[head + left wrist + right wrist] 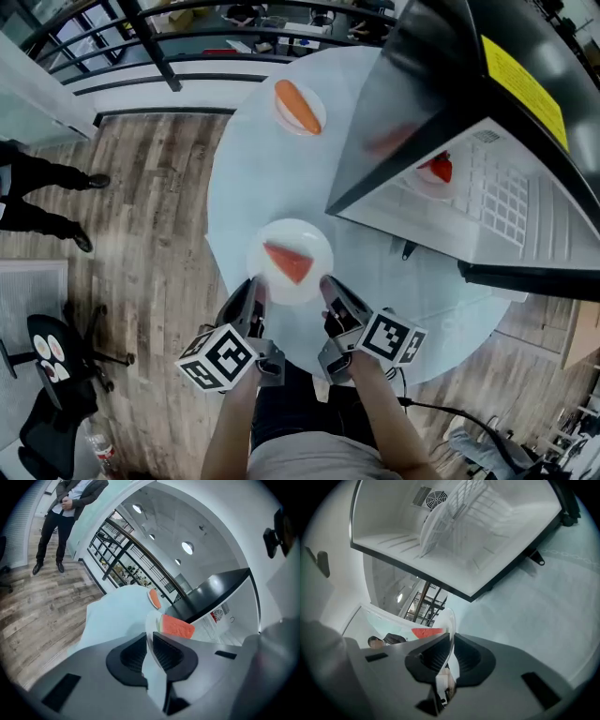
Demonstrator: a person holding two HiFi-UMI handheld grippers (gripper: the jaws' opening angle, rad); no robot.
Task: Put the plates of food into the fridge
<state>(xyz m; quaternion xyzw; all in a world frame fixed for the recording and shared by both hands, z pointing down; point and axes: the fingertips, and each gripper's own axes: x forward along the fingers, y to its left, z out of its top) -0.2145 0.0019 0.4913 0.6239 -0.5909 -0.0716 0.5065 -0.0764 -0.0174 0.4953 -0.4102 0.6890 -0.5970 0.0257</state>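
Grip: left hand-held gripper (255, 291) clamped on left rim of round white plate (306, 238) carrying red watermelon wedge (288, 262) | right hand-held gripper (330, 287) clamped on opposite rim

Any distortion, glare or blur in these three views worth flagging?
Head view: fisheye bend, sharp plate, blurry orange reflection on the fridge door. Left gripper view: dark vignette, ceiling lights blown out, plate rim in the left tool soft. Right gripper view: same vignette, fridge interior bright yet readable.
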